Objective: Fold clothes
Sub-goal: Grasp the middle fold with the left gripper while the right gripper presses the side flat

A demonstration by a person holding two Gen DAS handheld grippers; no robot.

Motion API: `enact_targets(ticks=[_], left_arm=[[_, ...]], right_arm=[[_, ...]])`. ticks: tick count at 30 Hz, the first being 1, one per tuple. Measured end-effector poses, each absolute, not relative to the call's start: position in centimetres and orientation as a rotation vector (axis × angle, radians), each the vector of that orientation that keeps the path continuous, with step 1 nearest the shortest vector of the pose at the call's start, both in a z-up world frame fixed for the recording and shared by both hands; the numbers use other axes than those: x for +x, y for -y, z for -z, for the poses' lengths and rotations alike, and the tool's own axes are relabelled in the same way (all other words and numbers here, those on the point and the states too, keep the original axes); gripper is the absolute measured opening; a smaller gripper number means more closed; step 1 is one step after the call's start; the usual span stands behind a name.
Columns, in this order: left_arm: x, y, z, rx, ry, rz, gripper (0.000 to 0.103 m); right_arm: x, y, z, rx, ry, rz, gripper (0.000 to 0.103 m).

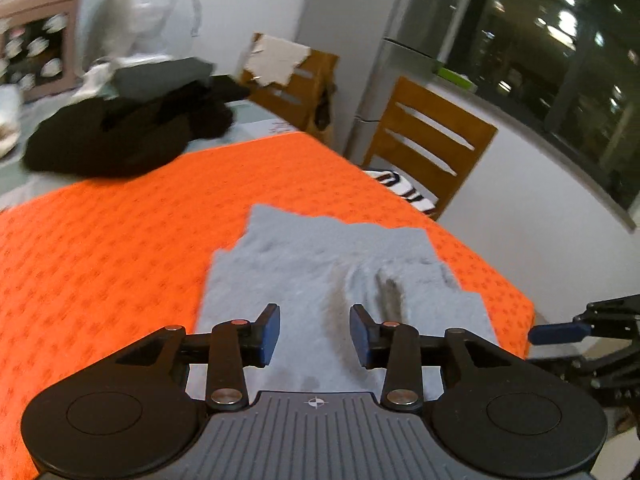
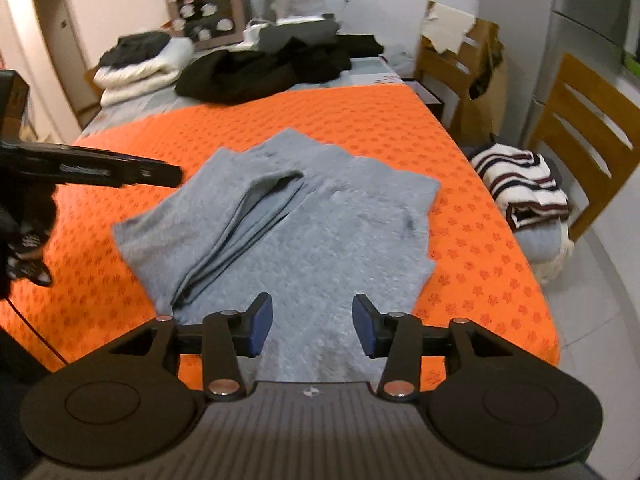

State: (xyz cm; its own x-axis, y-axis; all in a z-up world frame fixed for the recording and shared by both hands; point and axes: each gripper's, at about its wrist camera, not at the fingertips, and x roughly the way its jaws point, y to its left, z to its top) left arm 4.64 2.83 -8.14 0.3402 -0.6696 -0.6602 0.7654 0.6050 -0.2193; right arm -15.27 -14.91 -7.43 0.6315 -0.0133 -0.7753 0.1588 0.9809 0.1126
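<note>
Right wrist view: I am seeing my right gripper (image 2: 313, 326) hovering with jaws spread wide and empty over a grey garment (image 2: 320, 232) lying partly folded on the orange cloth (image 2: 460, 152). My left gripper (image 1: 314, 334), also gaping wide, is hanging over the same garment. Dark clothes (image 2: 256, 68) are piling at 12 o'clock, and a striped top (image 2: 520, 184) is resting on a wooden chair (image 2: 592, 132) at 3 o'clock.

Both grippers, left gripper (image 1: 314, 334) and right gripper (image 2: 313, 328), look identical: black linkage arms, silver screws, blue pads (image 2: 260, 326), ribbed grey base.
</note>
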Motion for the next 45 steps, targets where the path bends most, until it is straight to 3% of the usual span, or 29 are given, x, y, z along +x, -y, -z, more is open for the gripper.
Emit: enact_targets(ticks=[11, 21, 28, 37, 39, 40, 45], left_arm=[[4.4, 5.6, 11.7, 0.403, -0.802, 0.984, 0.042], [4.3, 5.3, 13.3, 0.414, -0.761, 0.962, 0.041], [4.5, 4.8, 13.6, 0.411, -0.762, 0.959, 0.027], [4.2, 5.9, 13.4, 0.465, -0.755, 0.941, 0.028], [4.3, 5.8, 13.4, 0.451, -0.747, 0.939, 0.02], [4.3, 5.6, 13.3, 0.443, -0.737, 0.946, 0.01], [4.1, 4.4, 12.4, 0.402, -0.683, 0.971, 0.008]], right_arm=[[-15.5, 16.0, 8.8, 0.28, -0.868, 0.162, 0.051], [-15.2, 16.7, 9.4, 0.296, -0.876, 0.172, 0.053], [-14.8, 16.7, 9.5, 0.291, -0.882, 0.167, 0.055], [-14.6, 16.5, 9.7, 0.291, -0.888, 0.174, 0.056], [-14.6, 16.4, 9.7, 0.29, -0.888, 0.177, 0.056], [-14.7, 16.4, 9.7, 0.289, -0.887, 0.179, 0.056], [-14.9, 16.4, 9.9, 0.292, -0.89, 0.188, 0.058]])
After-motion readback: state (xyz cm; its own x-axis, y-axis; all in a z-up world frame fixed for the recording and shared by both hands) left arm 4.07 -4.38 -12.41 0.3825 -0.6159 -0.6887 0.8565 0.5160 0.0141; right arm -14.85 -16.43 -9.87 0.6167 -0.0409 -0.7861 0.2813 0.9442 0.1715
